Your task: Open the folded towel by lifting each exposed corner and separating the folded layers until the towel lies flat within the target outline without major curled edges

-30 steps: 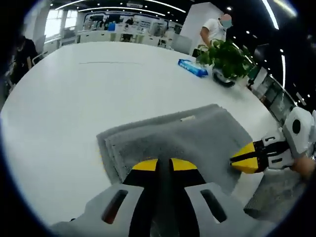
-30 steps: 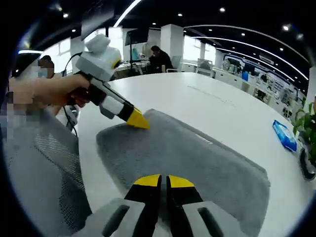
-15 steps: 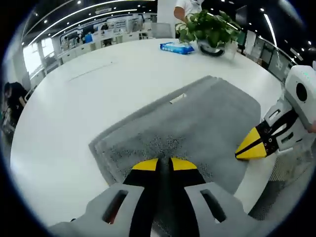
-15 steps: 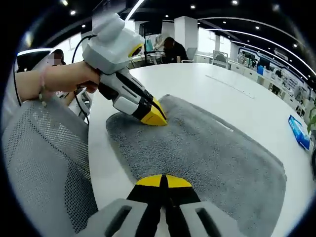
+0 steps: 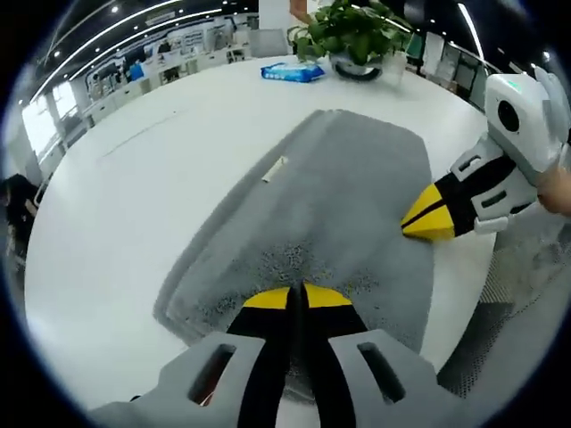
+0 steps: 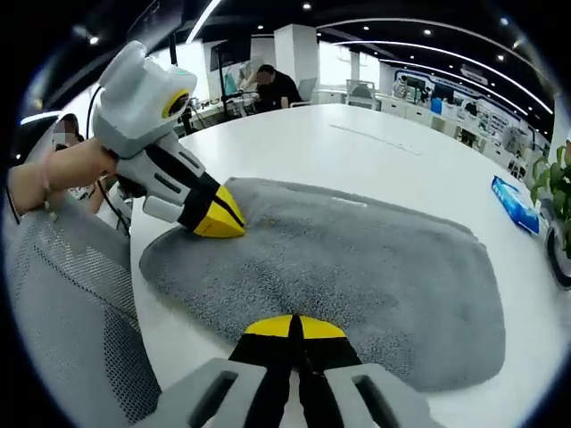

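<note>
We see a big round white table [image 5: 116,205] carrying everything here. On its near part lies the grey towel [image 6: 357,267], folded, its layered edge visible along the left side in the left gripper view, with a small white label [image 5: 274,168] on that side. The towel's surface is fluffy and looks mostly smooth.

In the left gripper view our left gripper [image 5: 295,299] sits at the near end of the towel, its yellow-tipped jaws pressed together on the cloth; we cannot tell for sure whether a layer is pinched between them. The right gripper [image 5: 430,219] comes in from the right, its jaws also drawn together, tip resting at the towel's right edge.

In the right gripper view our right gripper [image 6: 295,327] shows clenched jaws at the near edge of the towel, and the left gripper touches the towel's far left corner, held by a hand [image 6: 62,174].

At the far side of the table stand a potted plant [image 5: 352,31] and, just left of it, a blue packet [image 5: 292,72]. A mesh chair back [image 6: 67,312] is near on the left.
</note>
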Motion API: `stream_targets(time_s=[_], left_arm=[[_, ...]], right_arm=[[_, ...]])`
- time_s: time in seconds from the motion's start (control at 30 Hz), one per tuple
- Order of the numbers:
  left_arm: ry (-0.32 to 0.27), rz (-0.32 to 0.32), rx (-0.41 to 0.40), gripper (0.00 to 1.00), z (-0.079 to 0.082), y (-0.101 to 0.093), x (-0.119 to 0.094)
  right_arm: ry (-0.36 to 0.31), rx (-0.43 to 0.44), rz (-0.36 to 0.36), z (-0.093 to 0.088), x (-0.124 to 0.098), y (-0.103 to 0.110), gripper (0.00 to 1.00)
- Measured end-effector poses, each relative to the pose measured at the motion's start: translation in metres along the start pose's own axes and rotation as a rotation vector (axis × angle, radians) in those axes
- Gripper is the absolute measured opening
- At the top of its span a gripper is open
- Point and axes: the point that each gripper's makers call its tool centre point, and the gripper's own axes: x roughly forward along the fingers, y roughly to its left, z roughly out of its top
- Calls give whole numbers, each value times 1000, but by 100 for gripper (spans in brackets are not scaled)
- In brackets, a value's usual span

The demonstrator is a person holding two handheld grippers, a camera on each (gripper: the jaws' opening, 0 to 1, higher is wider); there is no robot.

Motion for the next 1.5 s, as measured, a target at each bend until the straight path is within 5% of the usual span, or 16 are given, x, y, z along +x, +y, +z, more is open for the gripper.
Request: stream_targets(time_s=[0.33, 0.43, 0.67, 0.77, 0.8, 0.83, 0.93, 1.1, 1.23, 1.3, 1.4, 1.5], left_arm=[[6, -124, 41, 2, -2, -28, 0], [6, -121, 123, 2, -1, -32, 0], [-13, -149, 115, 3, 1, -30, -1], [-43, -95, 238, 3, 10, -26, -3], [-52, -88, 252, 3, 12, -26, -3], [-140, -48, 294, 3, 29, -21, -7], [-209, 19, 221, 4, 44, -4, -13], [-115, 122, 116, 5, 22, 33, -11], [-83, 101, 89, 5, 13, 32, -6], [-62, 103, 133, 5, 8, 27, -3], [-65, 112, 192, 3, 8, 24, -2], [-55, 107, 158, 2, 7, 25, -2]], right_arm=[[11, -56, -121, -3, -5, -24, 0], [4, -75, -132, -3, -4, -26, 0], [9, -102, -138, -2, -3, -27, 0], [1, -52, -145, 4, -8, -27, 0], [-24, -35, -139, 9, -9, -25, 2], [-61, 0, -120, 16, -10, -22, 4], [-134, 86, 6, 32, -12, 0, 2], [-127, -74, 171, 35, -5, 46, 0], [9, -199, 243, 6, 7, 72, 0], [-33, -278, 228, 10, 10, 71, 0], [-25, -125, 249, 8, 8, 68, 0], [-19, -121, 244, 8, 7, 64, 0]])
